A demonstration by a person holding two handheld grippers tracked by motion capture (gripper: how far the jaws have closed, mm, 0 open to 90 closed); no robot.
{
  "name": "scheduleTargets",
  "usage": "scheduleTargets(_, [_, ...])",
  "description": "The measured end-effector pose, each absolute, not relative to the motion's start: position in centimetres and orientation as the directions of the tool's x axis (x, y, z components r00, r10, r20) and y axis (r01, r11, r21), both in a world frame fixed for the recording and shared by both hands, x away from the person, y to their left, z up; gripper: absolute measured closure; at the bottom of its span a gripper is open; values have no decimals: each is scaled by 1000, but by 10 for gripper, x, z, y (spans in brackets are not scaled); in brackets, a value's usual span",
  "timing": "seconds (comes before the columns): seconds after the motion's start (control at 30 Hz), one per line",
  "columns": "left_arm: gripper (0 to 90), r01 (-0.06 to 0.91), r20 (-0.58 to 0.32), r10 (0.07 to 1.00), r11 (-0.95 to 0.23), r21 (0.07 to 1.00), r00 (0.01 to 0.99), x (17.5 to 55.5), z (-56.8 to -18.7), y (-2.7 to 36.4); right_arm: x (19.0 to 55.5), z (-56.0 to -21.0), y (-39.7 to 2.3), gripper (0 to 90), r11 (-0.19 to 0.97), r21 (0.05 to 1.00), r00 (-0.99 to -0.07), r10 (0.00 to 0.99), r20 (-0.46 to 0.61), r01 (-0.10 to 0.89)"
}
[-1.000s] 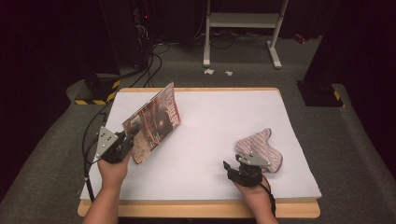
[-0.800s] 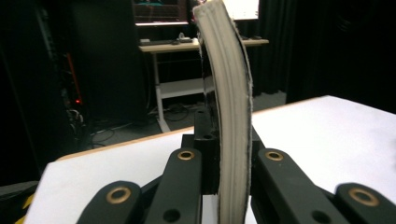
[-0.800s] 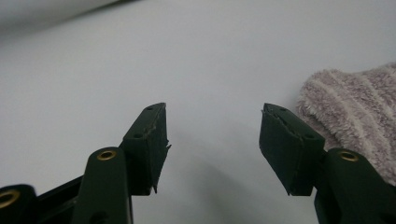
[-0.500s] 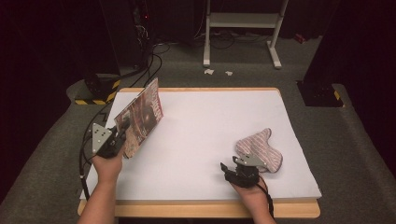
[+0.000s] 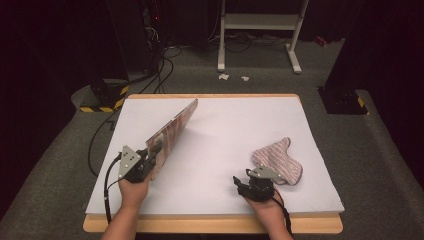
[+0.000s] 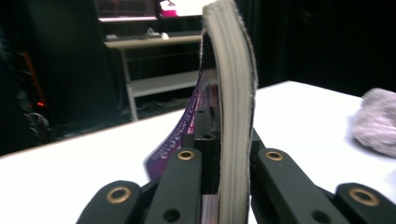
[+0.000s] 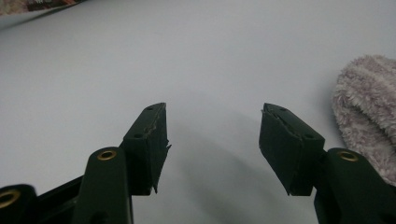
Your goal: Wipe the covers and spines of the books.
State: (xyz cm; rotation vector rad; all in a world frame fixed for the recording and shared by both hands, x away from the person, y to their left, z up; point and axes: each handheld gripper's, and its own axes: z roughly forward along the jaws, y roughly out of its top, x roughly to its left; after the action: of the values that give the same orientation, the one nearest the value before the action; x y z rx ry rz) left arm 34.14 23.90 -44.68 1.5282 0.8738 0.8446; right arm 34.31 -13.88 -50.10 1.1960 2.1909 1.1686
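Book point(image 5: 170, 132), tilted, pinched by the left gripper point(image 5: 145, 167), page edges facing its camera; right gripper point(image 7: 212, 144) spread, empty, near what looks like a cloth point(image 5: 277, 160).

One magazine point(image 5: 170, 132), one fluffy cloth point(image 5: 278, 160), two grippers, one table point(image 5: 240, 125).

The high view is looking forward and down over the whole table point(image 5: 220, 120) from the person's side. The left gripper view is peering close along its jaws at a book point(image 6: 233, 93). The right gripper view is skimming low over the tabletop. All three are sharing the cloth point(image 5: 278, 160).
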Motion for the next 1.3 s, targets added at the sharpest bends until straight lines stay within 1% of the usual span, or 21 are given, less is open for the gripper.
scheduleTargets(0.33, [838,120,36,851,-115,986,524,340,-459,209,343,-500,-141,419,284,816,-563,824,60,503])
scheduleTargets(0.57, [838,158,37,833,-148,976,552,343,-469,191,343,-500,-140,419,285,815,-564,823,62,505])
scheduleTargets(0.77, [836,174,78,816,-214,961,573,343,-477,172,343,-501,-139,419,289,813,-566,822,60,505])
scheduleTargets(1.03, [822,185,91,798,-247,951,596,344,-481,163,342,-501,-140,419,284,813,-564,823,65,508])
scheduleTargets(1.17, [794,195,71,790,-236,952,608,345,-481,162,342,-501,-139,419,282,812,-562,824,68,511])
scheduleTargets(1.27, [749,201,67,774,-246,948,630,345,-480,160,342,-502,-139,419,283,812,-563,824,67,510])
scheduleTargets(1.3, [723,204,63,769,-246,948,636,344,-480,159,342,-502,-139,419,284,812,-563,824,66,510])
